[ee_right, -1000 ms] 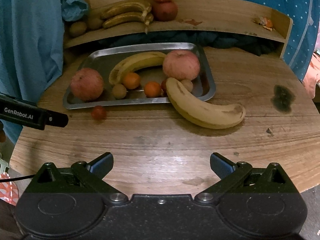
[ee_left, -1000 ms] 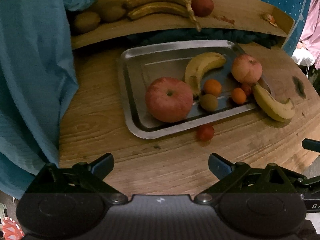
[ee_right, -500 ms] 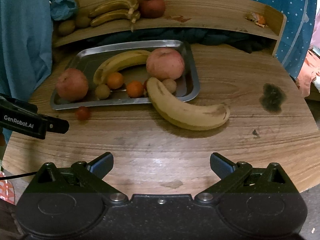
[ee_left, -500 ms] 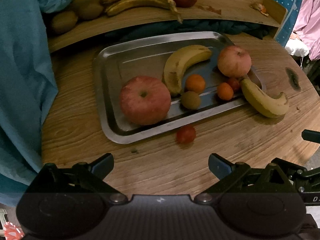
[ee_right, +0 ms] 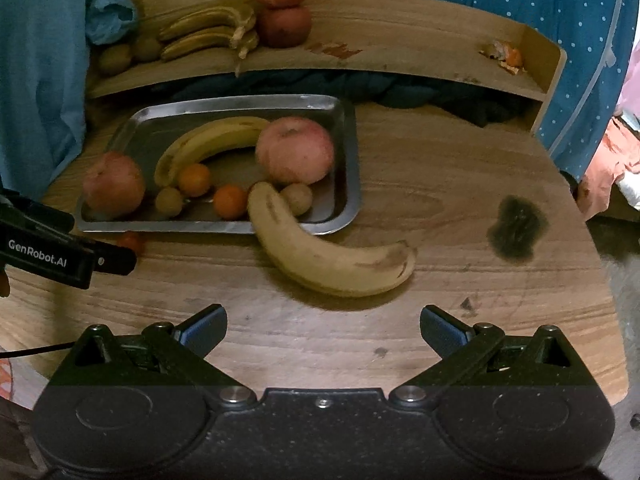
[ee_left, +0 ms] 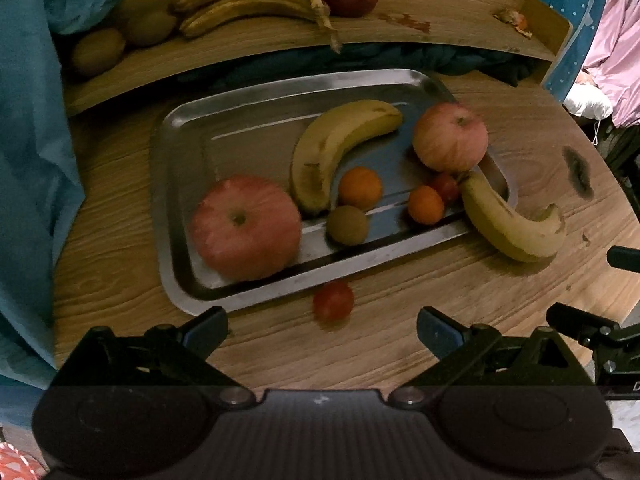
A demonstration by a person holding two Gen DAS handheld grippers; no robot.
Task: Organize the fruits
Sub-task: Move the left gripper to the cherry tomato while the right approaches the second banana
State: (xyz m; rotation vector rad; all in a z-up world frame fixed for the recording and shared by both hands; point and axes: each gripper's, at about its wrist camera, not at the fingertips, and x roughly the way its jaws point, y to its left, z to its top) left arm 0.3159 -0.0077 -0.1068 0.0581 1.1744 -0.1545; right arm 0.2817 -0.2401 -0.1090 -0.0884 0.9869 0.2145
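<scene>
A steel tray (ee_left: 256,120) (ee_right: 344,168) on the wooden table holds two apples (ee_left: 245,227) (ee_left: 450,137), a banana (ee_left: 336,148), two small oranges (ee_left: 360,188), a kiwi (ee_left: 347,225) and a small red fruit (ee_left: 446,187). A second banana (ee_right: 328,256) (ee_left: 508,224) lies half over the tray's front rim onto the table. A small red tomato (ee_left: 333,301) sits on the table just ahead of my open left gripper (ee_left: 322,326). My right gripper (ee_right: 323,326) is open and empty, close before the loose banana.
A raised wooden shelf (ee_right: 400,40) behind the tray carries bananas (ee_right: 208,30), stacked apples (ee_right: 282,8), kiwis (ee_right: 116,58) and orange peel (ee_right: 504,56). Blue cloth (ee_left: 28,160) hangs at left. A dark stain (ee_right: 516,228) marks the table at right.
Both grippers have moved forward toward the tray; the tomato now lies close to the left gripper's fingers and the loose banana is nearer the right one. Both stay open.
</scene>
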